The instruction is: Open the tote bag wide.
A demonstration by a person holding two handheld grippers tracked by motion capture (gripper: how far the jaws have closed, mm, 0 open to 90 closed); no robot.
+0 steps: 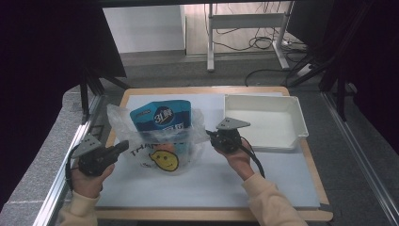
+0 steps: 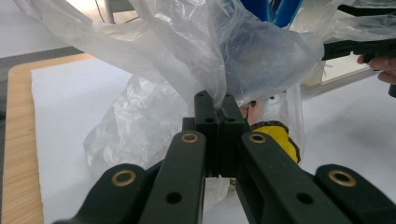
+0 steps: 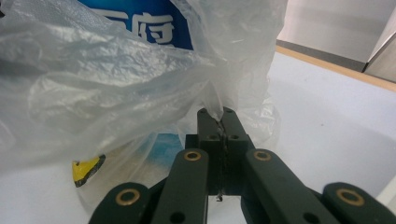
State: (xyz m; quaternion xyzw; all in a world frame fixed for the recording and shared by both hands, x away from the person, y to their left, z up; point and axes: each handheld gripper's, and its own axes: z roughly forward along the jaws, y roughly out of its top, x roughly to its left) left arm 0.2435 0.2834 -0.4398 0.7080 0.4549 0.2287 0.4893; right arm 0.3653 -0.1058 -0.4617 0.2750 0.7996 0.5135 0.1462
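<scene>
A clear plastic bag (image 1: 155, 141) with a yellow smiley face (image 1: 164, 160) stands on the white table mat. Inside it is a blue pouch (image 1: 161, 117) with white lettering. My left gripper (image 1: 123, 147) is shut on the bag's left edge; the film (image 2: 187, 60) rises out of its closed jaws (image 2: 215, 100). My right gripper (image 1: 210, 135) is shut on the bag's right edge, with film (image 3: 116, 60) pinched between its jaws (image 3: 219, 114). The blue pouch (image 3: 140, 21) shows through the plastic just beyond.
A white tray (image 1: 263, 120) sits at the table's back right, close to my right hand. The wooden table edge (image 1: 207, 89) frames the mat. The other gripper (image 2: 359, 46) shows at the right of the left gripper view. Metal rails run along both sides.
</scene>
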